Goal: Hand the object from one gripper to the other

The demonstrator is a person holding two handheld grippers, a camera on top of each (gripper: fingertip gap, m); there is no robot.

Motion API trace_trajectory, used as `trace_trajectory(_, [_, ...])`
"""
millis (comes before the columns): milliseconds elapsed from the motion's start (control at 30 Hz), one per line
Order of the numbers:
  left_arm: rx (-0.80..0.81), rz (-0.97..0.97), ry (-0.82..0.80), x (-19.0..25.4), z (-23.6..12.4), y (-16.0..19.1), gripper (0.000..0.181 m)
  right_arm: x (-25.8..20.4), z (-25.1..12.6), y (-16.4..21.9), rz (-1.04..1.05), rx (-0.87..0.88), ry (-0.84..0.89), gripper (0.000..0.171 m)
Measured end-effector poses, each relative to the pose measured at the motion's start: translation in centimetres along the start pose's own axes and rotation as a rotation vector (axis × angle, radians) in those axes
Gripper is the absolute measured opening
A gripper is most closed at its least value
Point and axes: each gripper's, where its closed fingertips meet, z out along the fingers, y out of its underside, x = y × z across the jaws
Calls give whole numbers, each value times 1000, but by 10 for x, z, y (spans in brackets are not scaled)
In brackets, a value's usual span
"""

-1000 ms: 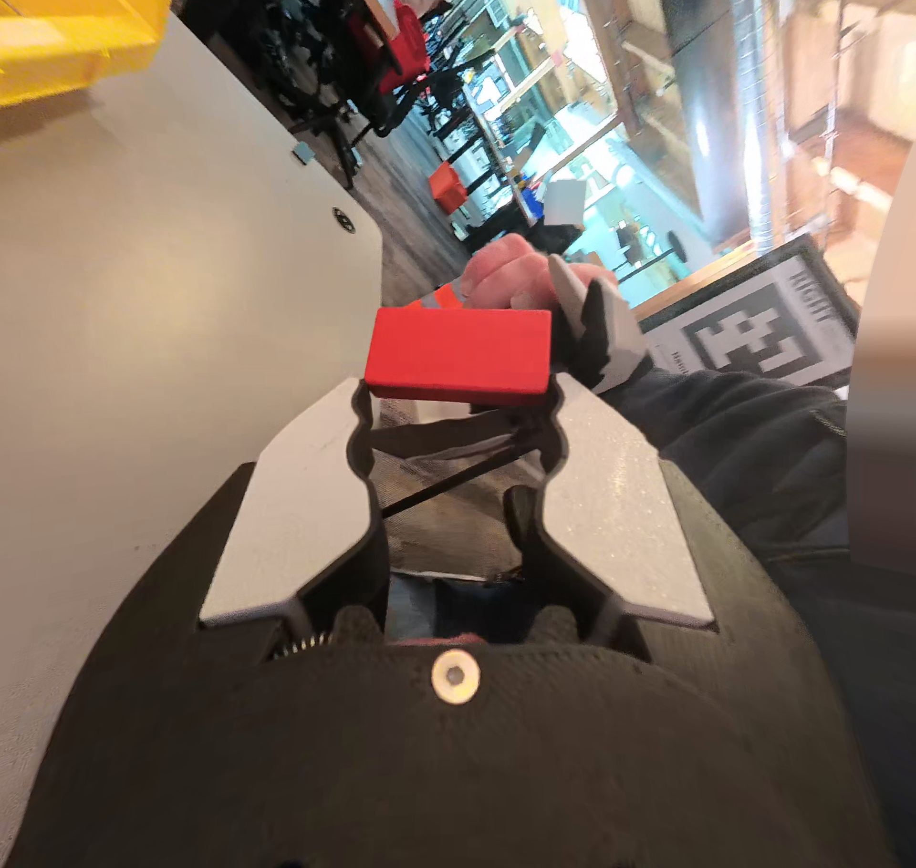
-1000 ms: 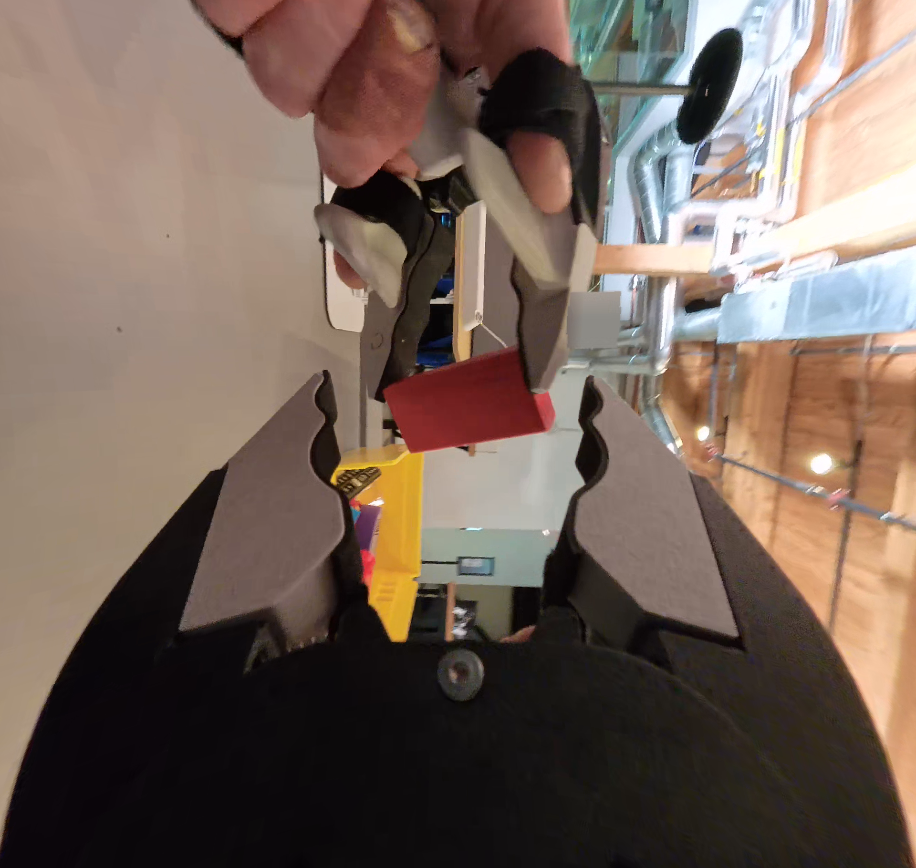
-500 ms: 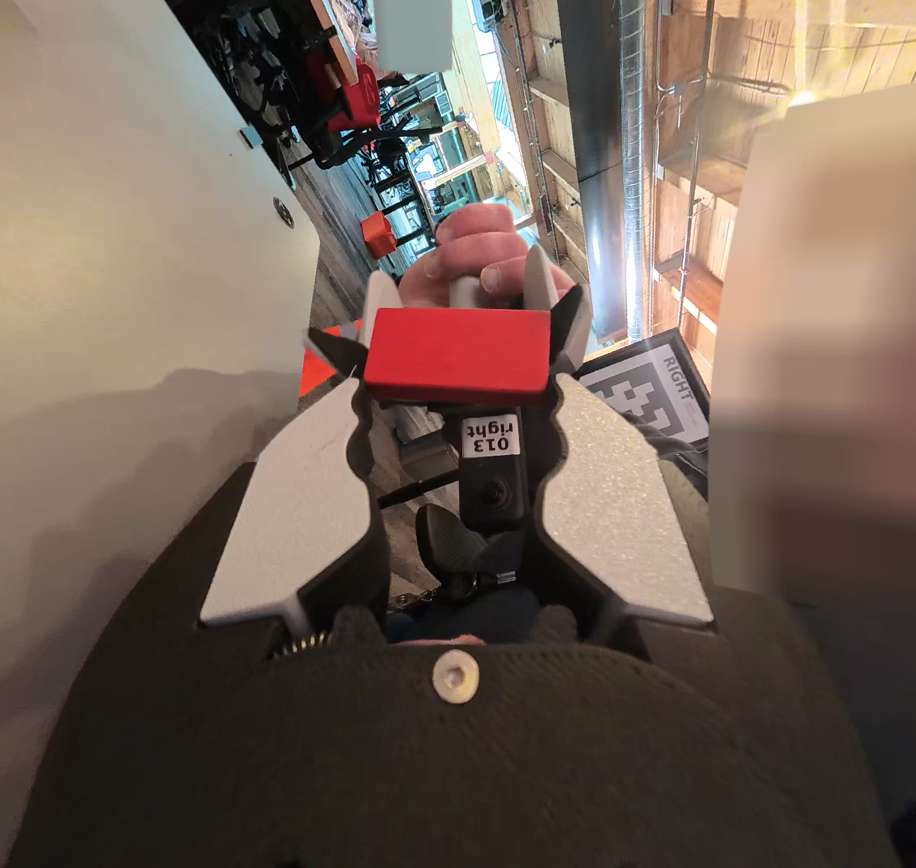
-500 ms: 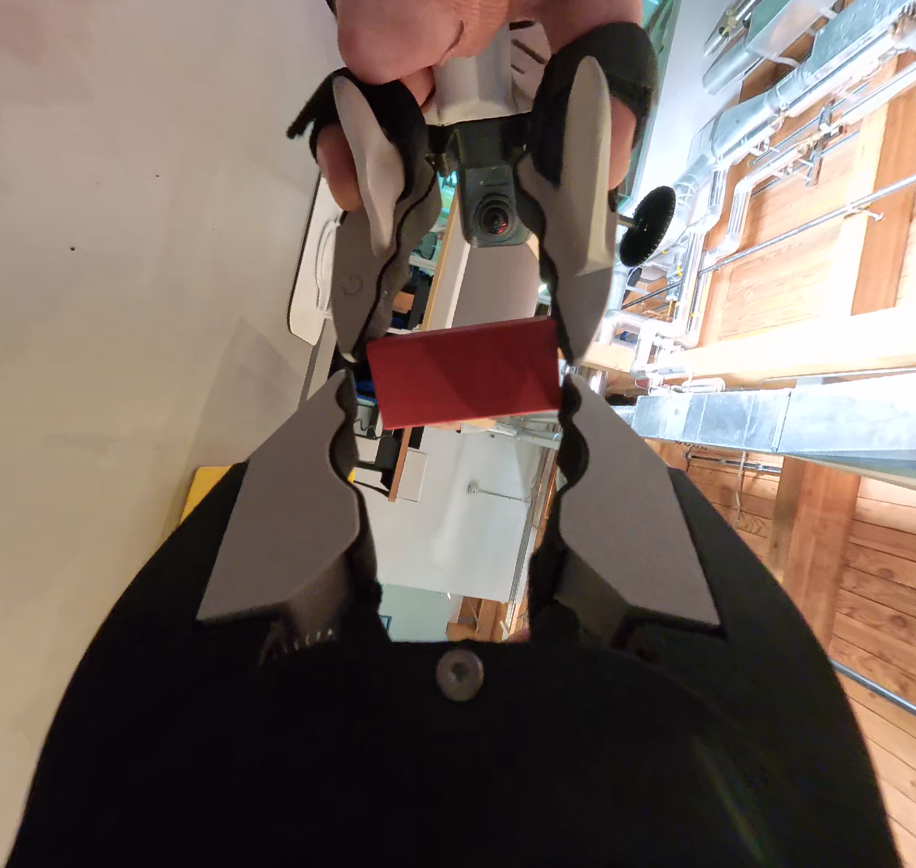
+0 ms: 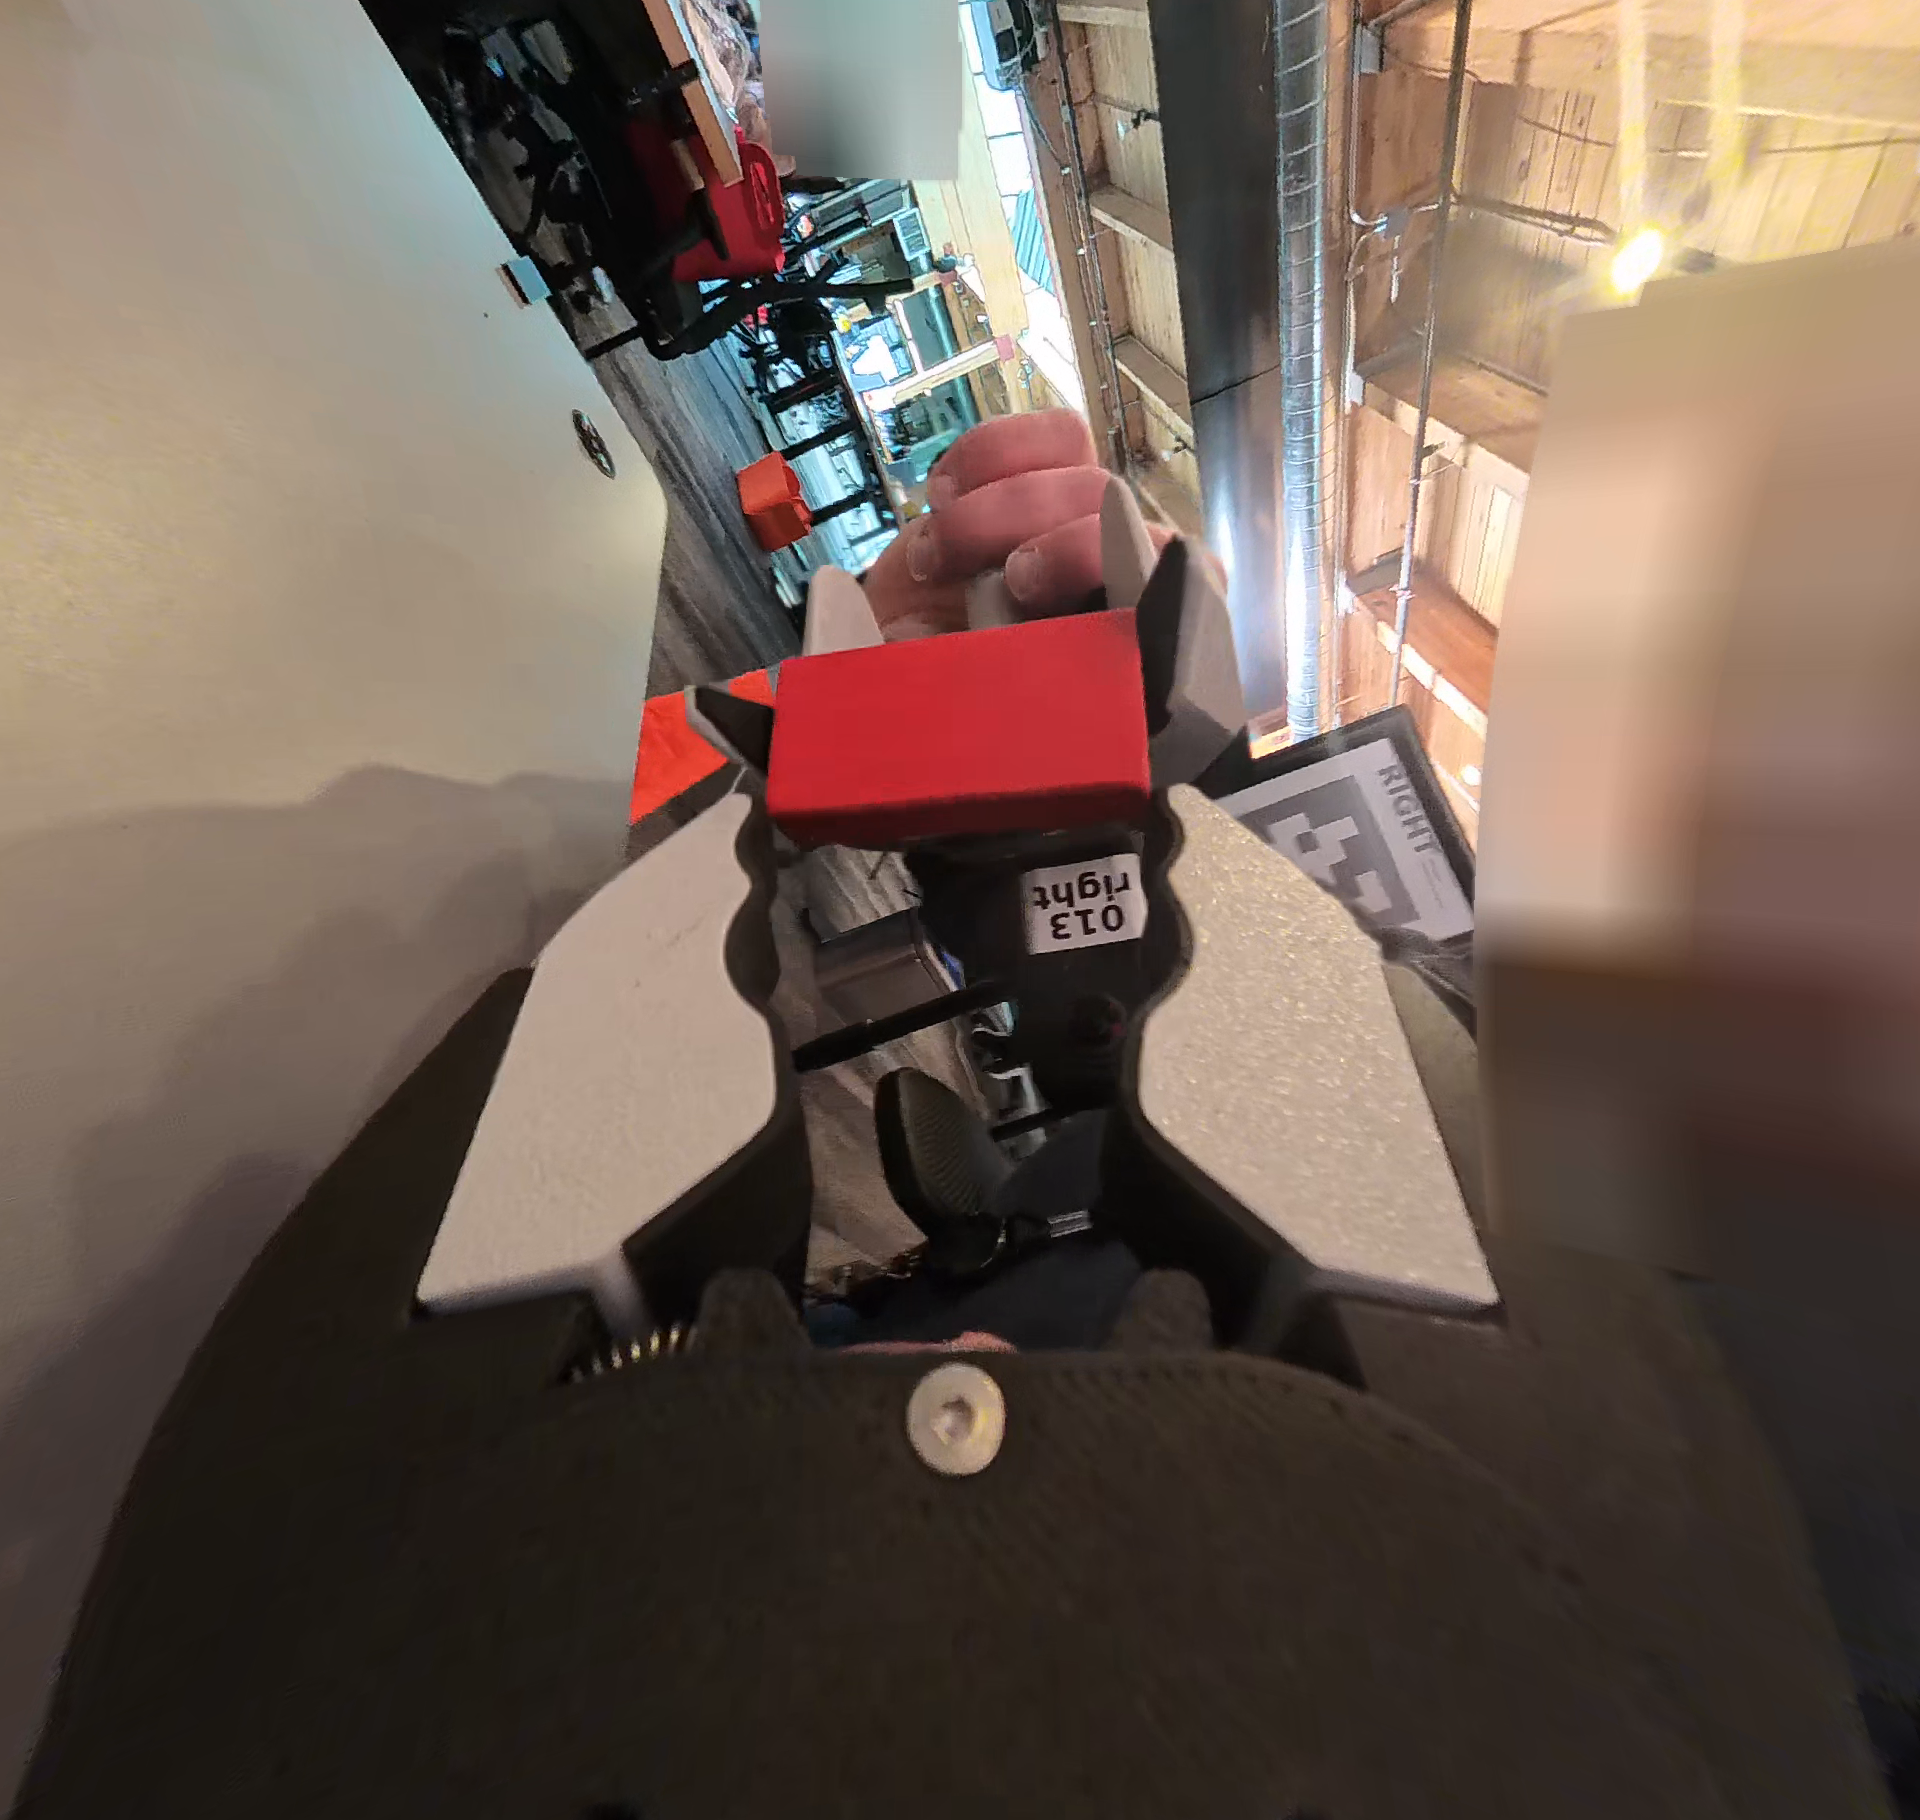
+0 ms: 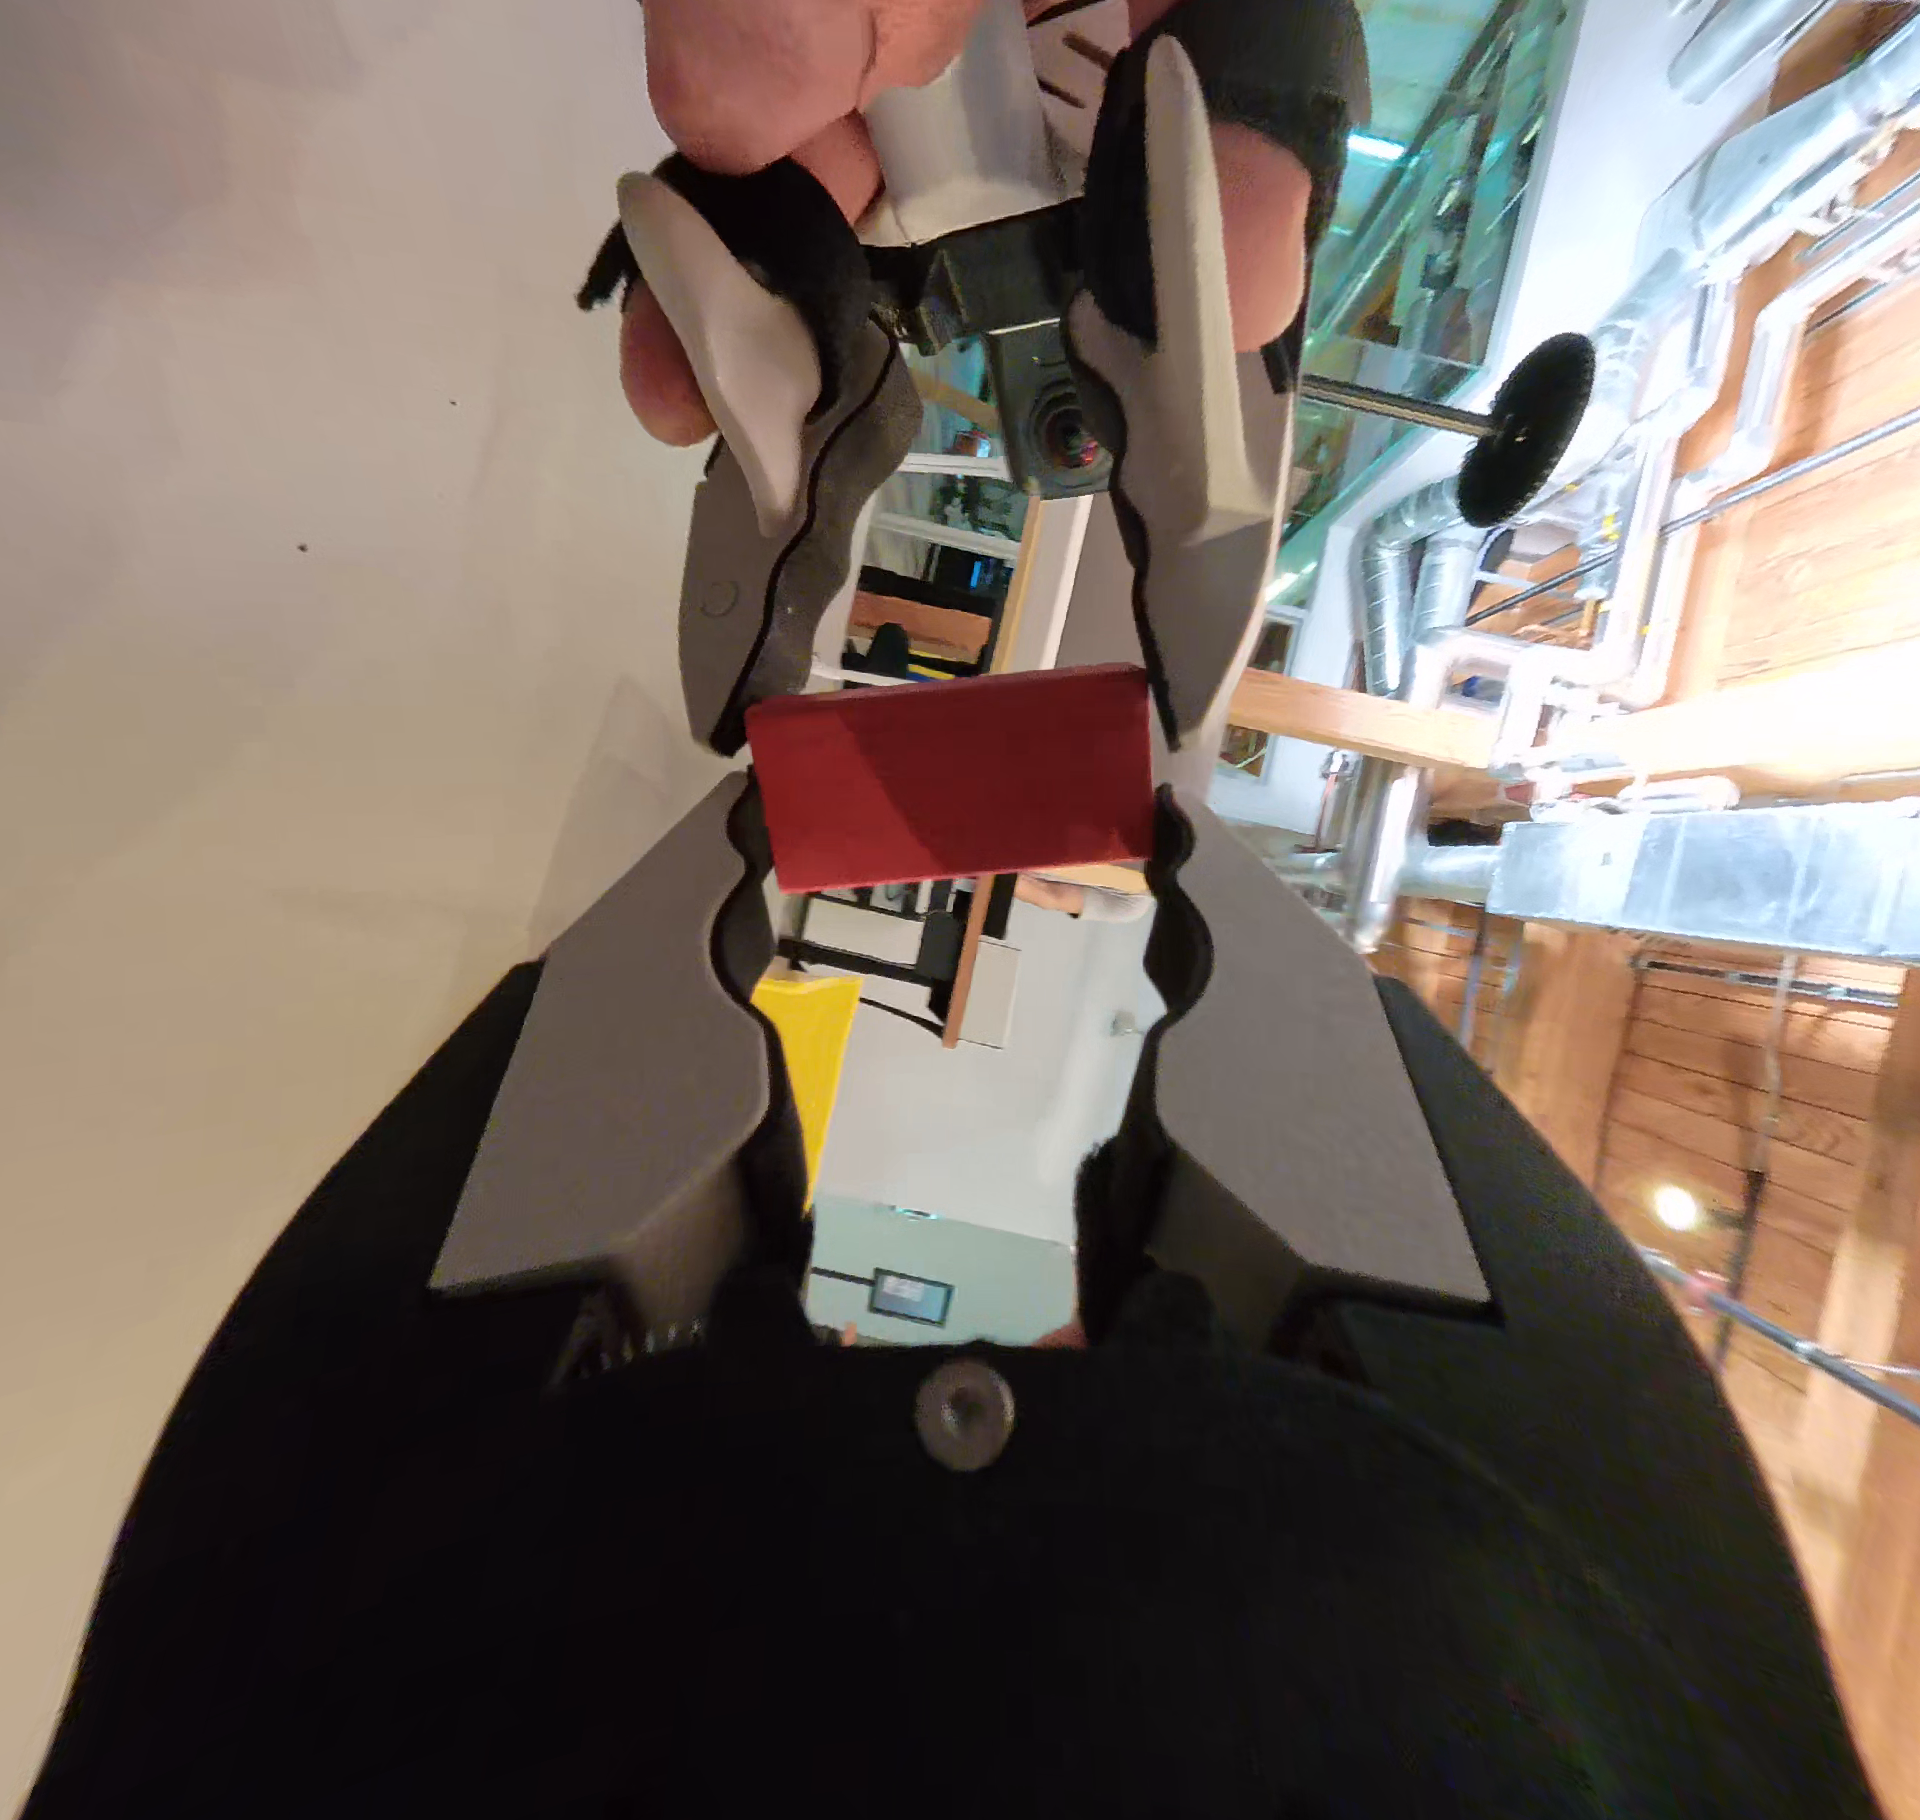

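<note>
Red block [image 5: 958, 731] up in the air, pinched at both ends: left tool [image 5: 961, 814] clamped on it, right tool [image 6: 956, 825] clamped on it too, tip to tip.

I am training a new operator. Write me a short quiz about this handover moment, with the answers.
1. True or false: the red block is lying on a table.
2. Where do the left gripper and the right gripper meet the block? A) at its two short ends B) on its broad faces C) nowhere
3. In the right wrist view, what sits between the left gripper's fingers, behind the block?

Key: 1. False, it is held in the air between the grippers. 2. A. 3. A camera.
</note>
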Motion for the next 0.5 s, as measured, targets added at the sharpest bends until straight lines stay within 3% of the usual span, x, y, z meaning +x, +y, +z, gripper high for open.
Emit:
trace_trajectory(33, [2,30,-17,-1,0,0,69,-2,0,-1,23,6,-18,70])
trace_trajectory(500, [45,732,-530,-18,-11,-16,54,-36,4,5,341,-50,-316,70])
